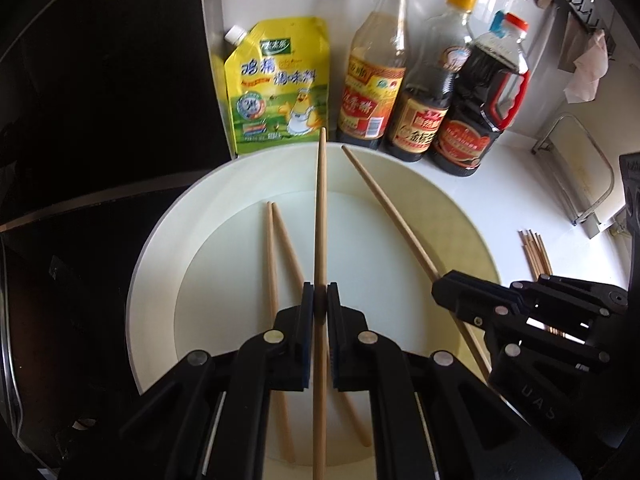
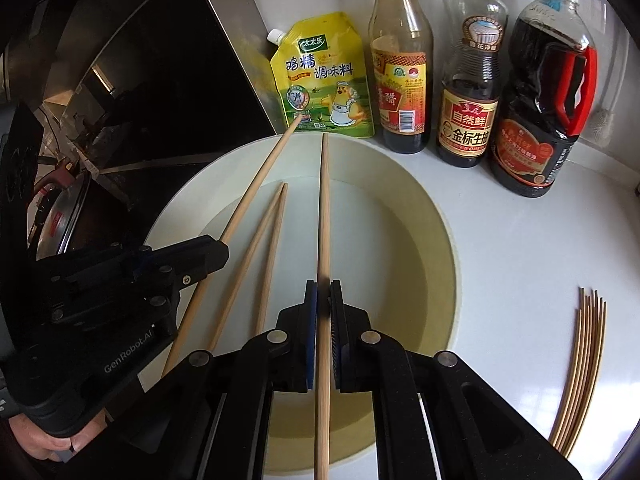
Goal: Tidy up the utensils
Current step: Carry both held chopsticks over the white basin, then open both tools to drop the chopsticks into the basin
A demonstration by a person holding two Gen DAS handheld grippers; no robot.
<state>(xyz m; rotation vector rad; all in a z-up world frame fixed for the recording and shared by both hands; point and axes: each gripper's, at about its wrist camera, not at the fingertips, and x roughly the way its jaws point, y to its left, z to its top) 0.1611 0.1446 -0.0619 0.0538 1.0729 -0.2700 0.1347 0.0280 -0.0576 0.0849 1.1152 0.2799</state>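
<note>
**Each claw carrying 1 chopstick over the white bowl**

2 chopsticks (image 1: 276, 264) are lying side by side in the bottom of the wide white bowl (image 1: 160, 248), tips close together and pointing toward the bottles. That pairing suggests the bowl is serving as the place where the chopsticks are being gathered.

The left claw (image 1: 320, 304) is pinching a third chopstick (image 1: 321, 200) near its middle, jaws closed tight on it, so the stick is running straight out ahead over the bowl. The right claw (image 2: 323, 300) is clamping a fourth chopstick (image 2: 324, 208) in the same way. Holding each stick near the middle is keeping it balanced and roughly in line with the pair below, which should make it easier to lay down parallel. In the left wrist view the right claw (image 1: 444, 288) is sitting just beside the left one, its stick angling across the bowl's right half.

On the white counter (image 2: 520, 248), to the right of the bowl and well apart from it, a bundle of thin skewers (image 2: 584, 360) is lying untouched, probably awaiting sorting.

Behind the bowl, against the wall, a yellow seasoning pouch (image 2: 324, 80) and 3 sauce bottles (image 2: 468, 92) are standing upright. To the left, a dark stove top (image 1: 100, 100) is bordering the counter.
</note>
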